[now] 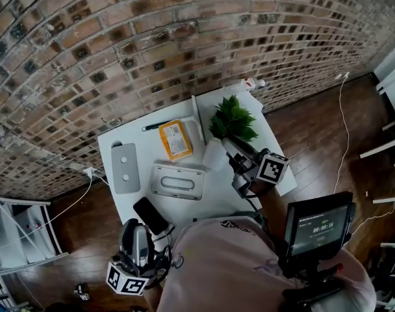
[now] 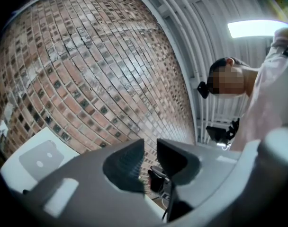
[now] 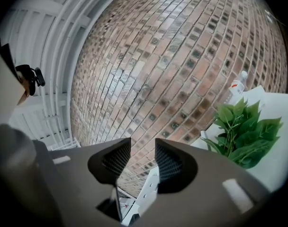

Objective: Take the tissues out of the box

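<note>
The grey tissue box [image 1: 178,181], with an oval slot in its top, lies flat in the middle of the white table [image 1: 275,135]. My right gripper [image 1: 231,149] hovers to the right of the box, beside the plant. A white piece that looks like a tissue [image 1: 214,153] sits at its tips. In the right gripper view the jaws [image 3: 143,157] stand apart, with only the brick wall showing between the pads. My left gripper [image 1: 138,231] hangs below the table's front left corner. Its jaws [image 2: 150,157] are nearly together and hold nothing.
A green plant [image 1: 233,119] stands at the table's right. An orange pack [image 1: 175,140], a grey flat plate [image 1: 126,168] and a black phone [image 1: 151,215] also lie on the table. The brick wall [image 1: 152,44] runs behind it. A screen [image 1: 318,226] sits at my right.
</note>
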`<state>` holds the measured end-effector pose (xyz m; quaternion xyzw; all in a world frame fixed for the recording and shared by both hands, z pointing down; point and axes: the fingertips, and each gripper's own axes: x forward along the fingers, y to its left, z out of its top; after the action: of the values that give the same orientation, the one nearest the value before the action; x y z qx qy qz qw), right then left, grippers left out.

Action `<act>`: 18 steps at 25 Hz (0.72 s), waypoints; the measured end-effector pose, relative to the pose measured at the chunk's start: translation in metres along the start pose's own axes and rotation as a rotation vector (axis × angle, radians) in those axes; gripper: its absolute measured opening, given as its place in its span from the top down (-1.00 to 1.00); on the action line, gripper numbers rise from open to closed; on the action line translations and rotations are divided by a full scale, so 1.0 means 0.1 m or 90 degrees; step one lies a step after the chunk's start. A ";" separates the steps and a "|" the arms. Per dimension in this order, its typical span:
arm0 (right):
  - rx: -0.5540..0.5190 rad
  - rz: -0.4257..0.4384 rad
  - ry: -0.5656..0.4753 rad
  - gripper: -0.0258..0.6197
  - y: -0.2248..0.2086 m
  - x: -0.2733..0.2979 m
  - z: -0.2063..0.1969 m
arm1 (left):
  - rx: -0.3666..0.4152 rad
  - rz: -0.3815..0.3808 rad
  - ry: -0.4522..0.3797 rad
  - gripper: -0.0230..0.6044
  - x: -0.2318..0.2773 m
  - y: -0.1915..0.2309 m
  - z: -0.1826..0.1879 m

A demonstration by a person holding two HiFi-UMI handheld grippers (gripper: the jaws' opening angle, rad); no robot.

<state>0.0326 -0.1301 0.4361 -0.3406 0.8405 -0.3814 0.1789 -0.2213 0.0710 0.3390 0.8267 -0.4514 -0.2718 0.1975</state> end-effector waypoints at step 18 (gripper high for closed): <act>-0.073 -0.041 0.018 0.85 0.00 0.00 -0.05 | 0.011 -0.002 -0.003 0.65 0.01 -0.04 0.00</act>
<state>0.0304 -0.1275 0.4394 -0.3718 0.8519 -0.3431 0.1352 -0.2184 0.0726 0.3366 0.8284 -0.4531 -0.2698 0.1887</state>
